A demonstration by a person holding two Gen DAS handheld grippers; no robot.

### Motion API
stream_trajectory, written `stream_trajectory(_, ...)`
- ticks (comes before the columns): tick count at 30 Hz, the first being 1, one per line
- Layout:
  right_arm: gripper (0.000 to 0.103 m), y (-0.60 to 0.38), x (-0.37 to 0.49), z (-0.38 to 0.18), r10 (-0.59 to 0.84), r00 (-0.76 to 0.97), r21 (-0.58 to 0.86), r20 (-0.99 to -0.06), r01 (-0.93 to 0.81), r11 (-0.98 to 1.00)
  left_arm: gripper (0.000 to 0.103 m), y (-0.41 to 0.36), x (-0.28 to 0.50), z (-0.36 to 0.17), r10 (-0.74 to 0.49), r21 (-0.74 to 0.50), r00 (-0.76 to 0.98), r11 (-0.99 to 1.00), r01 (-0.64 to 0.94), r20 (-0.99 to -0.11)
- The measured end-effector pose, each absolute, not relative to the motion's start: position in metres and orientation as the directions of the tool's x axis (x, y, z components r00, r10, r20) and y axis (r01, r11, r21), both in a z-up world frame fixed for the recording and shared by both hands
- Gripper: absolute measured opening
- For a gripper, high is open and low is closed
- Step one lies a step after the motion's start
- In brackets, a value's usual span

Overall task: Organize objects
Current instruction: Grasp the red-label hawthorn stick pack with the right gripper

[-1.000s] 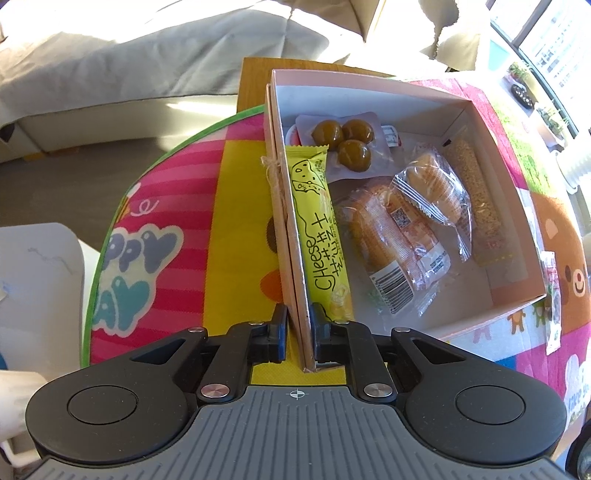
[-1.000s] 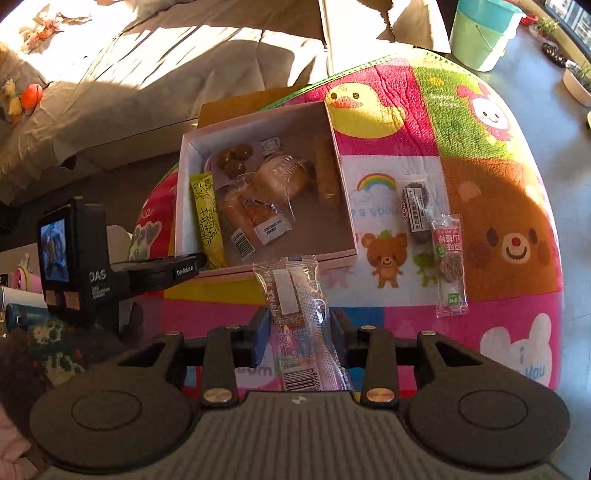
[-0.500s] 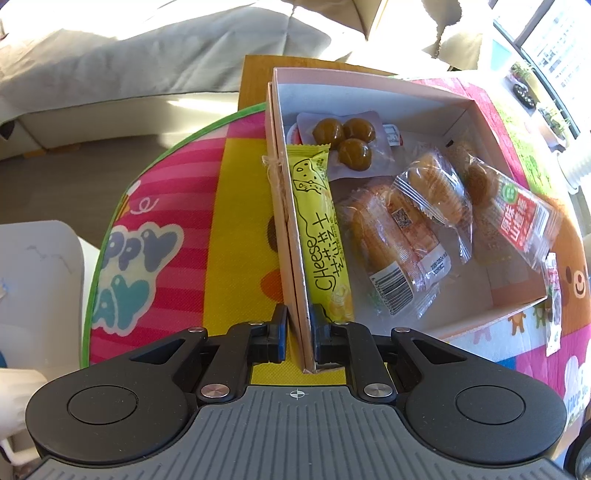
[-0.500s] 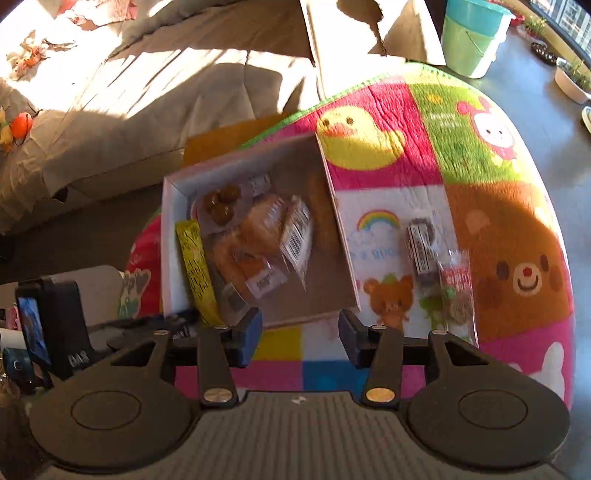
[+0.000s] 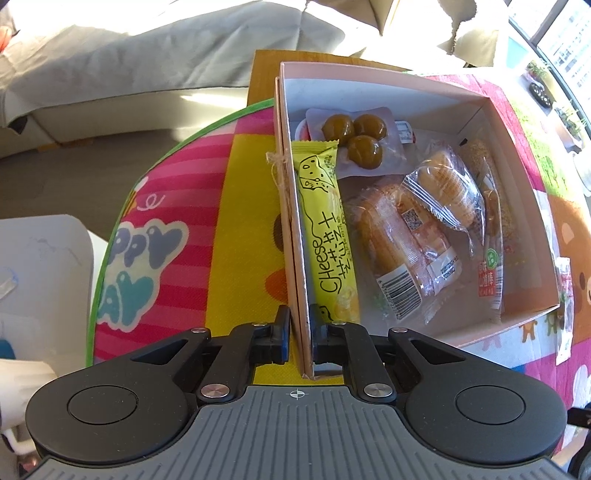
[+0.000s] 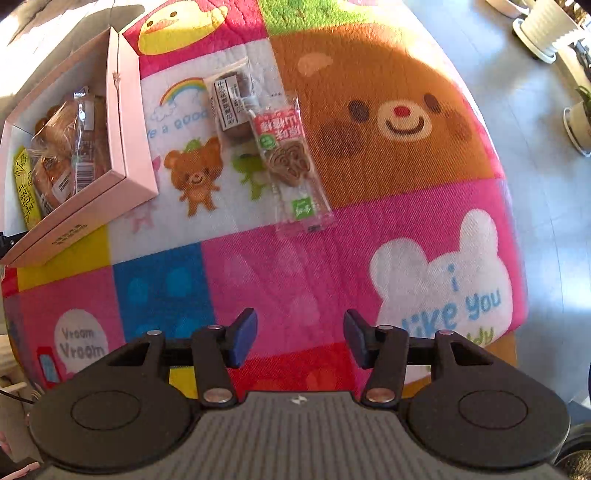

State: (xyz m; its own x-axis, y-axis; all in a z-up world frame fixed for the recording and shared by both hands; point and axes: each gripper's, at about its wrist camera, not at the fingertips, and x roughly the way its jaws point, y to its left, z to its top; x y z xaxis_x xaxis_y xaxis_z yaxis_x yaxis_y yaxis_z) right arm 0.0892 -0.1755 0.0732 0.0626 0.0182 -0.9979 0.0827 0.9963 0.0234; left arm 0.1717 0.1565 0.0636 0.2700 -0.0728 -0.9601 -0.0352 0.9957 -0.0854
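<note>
A pink cardboard box point(image 5: 376, 79) sits on a colourful cartoon mat point(image 6: 388, 229). Inside lie a yellow cheese bar point(image 5: 327, 229), a pack of brown balls point(image 5: 354, 134), wrapped breads point(image 5: 406, 236) and a red-labelled snack packet point(image 5: 489, 254) at the right side. My left gripper point(image 5: 298, 334) is shut on the box's near left wall. My right gripper point(image 6: 300, 338) is open and empty above the mat. Two snack packets lie on the mat beside the box point(image 6: 122, 122): a dark one point(image 6: 232, 105) and a red-labelled clear one point(image 6: 288, 158).
A grey-covered sofa point(image 5: 129, 66) stands beyond the mat. A white object point(image 5: 40, 280) lies at the left of the mat. White plant pots point(image 6: 546, 26) stand on the grey floor at the right, past the mat's edge.
My right gripper opened and dropped its snack packet into the box, then swung right over the mat toward the two loose packets. The left gripper kept its hold on the box wall.
</note>
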Motion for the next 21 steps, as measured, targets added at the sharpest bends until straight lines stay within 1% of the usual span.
stream_trajectory(4, 0.058, -0.181, 0.117, 0.072, 0.022, 0.139, 0.023, -0.990, 0.009, 1.000, 0.011, 0.157, 0.168, 0.063, -0.073, -0.085, 0.285, 0.996, -0.029, -0.956)
stream_trajectory(8, 0.058, -0.180, 0.149, 0.074, 0.049, 0.170, 0.047, -0.984, -0.015, 0.999, 0.011, 0.156, 0.169, 0.065, -0.066, -0.080, 0.281, 0.996, -0.038, -0.957)
stream_trajectory(10, 0.064, -0.179, 0.164, 0.075, 0.073, 0.180, 0.072, -0.981, -0.011, 0.997, 0.010, 0.154, 0.170, 0.063, -0.052, -0.071, 0.280, 0.996, -0.059, -0.959)
stream_trajectory(11, 0.064, -0.179, 0.170, 0.073, 0.077, 0.180, 0.077, -0.981, -0.007, 0.997, 0.010, 0.153, 0.170, 0.062, -0.044, -0.065, 0.277, 0.996, -0.066, -0.960)
stream_trajectory(16, 0.063, -0.171, 0.192, 0.049, 0.046, 0.142, 0.039, -0.989, -0.053, 0.998, 0.010, 0.153, 0.170, 0.061, -0.028, -0.059, 0.268, 0.993, -0.106, -0.963)
stream_trajectory(21, 0.054, -0.163, 0.206, 0.034, 0.034, 0.109, 0.022, -0.993, -0.111, 0.994, 0.010, 0.154, 0.169, 0.062, -0.028, -0.059, 0.270, 0.993, -0.107, -0.963)
